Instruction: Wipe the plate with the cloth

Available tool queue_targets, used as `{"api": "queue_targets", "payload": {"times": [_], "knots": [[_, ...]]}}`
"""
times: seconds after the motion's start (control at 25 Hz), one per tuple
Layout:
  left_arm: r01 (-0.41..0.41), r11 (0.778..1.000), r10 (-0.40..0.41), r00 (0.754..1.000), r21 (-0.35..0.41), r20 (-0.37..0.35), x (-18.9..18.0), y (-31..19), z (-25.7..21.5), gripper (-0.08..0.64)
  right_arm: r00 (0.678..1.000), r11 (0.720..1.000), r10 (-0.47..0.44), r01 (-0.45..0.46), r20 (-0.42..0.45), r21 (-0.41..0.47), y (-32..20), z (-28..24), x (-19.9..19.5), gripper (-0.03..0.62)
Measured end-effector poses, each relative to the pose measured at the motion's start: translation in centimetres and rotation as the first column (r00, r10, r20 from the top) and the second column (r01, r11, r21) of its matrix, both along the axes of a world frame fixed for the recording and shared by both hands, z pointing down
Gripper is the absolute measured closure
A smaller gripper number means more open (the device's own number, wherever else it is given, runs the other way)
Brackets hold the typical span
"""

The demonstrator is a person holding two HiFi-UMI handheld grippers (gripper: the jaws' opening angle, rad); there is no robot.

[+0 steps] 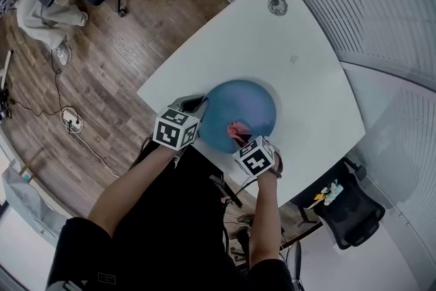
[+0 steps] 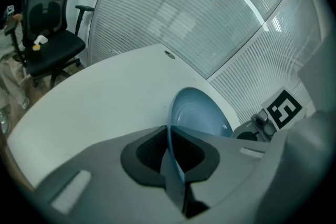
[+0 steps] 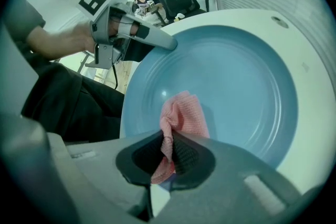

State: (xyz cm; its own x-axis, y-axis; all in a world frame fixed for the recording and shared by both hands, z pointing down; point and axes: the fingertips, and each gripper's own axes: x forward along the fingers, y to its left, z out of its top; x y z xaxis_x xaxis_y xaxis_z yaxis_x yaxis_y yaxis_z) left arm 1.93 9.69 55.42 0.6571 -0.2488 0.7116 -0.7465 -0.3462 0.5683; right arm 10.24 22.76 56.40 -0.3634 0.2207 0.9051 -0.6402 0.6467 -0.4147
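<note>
We judge the wiping to be under way, not finished. Our left gripper point(image 2: 170, 153) is clamped on the rim of the blue plate point(image 2: 202, 115), steadying it at the near edge of the white counter point(image 1: 272, 58). Our right gripper point(image 3: 169, 153) pinches the pink cloth point(image 3: 182, 113) between its 2 jaws, and the cloth's free end lies on the plate's face just ahead of them. The broad face beyond the cloth seems left to cover, though no dirt shows anywhere.
</note>
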Motion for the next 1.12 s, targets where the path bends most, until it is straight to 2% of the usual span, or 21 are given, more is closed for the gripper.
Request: {"api": "queue_targets", "payload": {"times": [0.36,0.72,0.92,1.12], "knots": [[0.009,1.000,-0.009,1.000,0.002,0.001,-0.2,0.0,0.1,0.540,0.999,0.995,-0.033,0.035,-0.027,0.090,-6.7,0.2,1.0,0.569],[0.011,1.000,-0.011,1.000,-0.002,-0.003,-0.2,-0.1,0.0,0.540,1.000,0.981,-0.007,0.009,-0.011,0.194,-13.1,0.4,1.6,0.569],[0.017,1.000,-0.017,1.000,0.013,0.009,-0.3,0.0,0.0,0.541,0.999,0.973,0.022,-0.013,-0.034,0.231,-14.1,0.4,2.1,0.569],[0.032,0.999,-0.032,0.999,-0.007,-0.005,-0.4,-0.1,0.1,0.540,0.994,0.961,0.061,-0.035,-0.088,0.273,-14.0,0.1,3.6,0.569]]}}
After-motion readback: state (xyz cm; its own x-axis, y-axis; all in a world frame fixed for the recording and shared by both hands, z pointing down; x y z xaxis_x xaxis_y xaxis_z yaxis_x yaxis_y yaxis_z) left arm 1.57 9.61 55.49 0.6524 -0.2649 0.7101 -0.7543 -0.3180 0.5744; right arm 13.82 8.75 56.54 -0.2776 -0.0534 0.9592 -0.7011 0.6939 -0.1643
